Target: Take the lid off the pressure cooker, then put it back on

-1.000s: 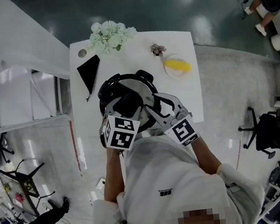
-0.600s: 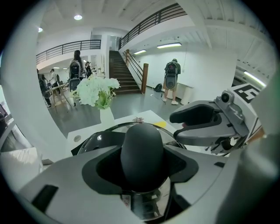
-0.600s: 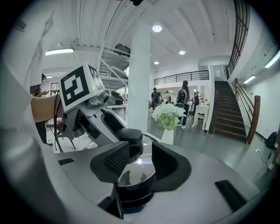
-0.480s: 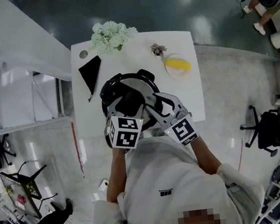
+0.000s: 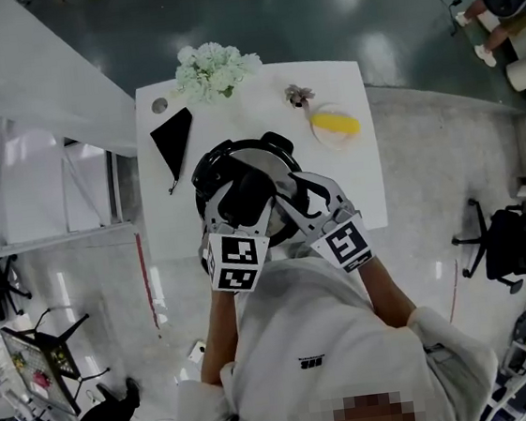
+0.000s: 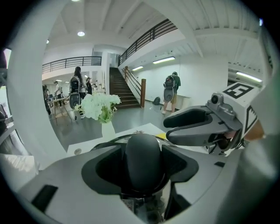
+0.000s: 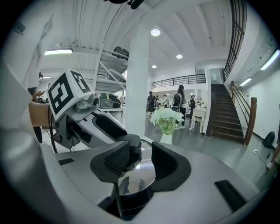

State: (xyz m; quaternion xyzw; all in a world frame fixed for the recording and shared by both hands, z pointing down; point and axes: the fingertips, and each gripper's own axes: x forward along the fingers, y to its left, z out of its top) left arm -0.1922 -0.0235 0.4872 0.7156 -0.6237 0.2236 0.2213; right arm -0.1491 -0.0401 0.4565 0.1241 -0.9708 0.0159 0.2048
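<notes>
White surface (image 5: 353,176) carrying pressure cooker (image 5: 201,179), lid (image 5: 265,160) seated on it, contents hidden. Left tool (image 6: 144,154) open around lid knob (image 6: 143,173), jaws just widened; right tool (image 7: 141,161) open over lid. Versus one second earlier: cooker unmoved, lid on as before, both tools at same spots.

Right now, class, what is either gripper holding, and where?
Jaws of the left gripper, just opening, flank the black lid handle; grip unclear. The right gripper holds nothing.

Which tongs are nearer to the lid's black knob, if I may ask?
Left. The left tongs straddle the knob, jaws having just opened further; the right tongs sit above the lid beside it.
</notes>
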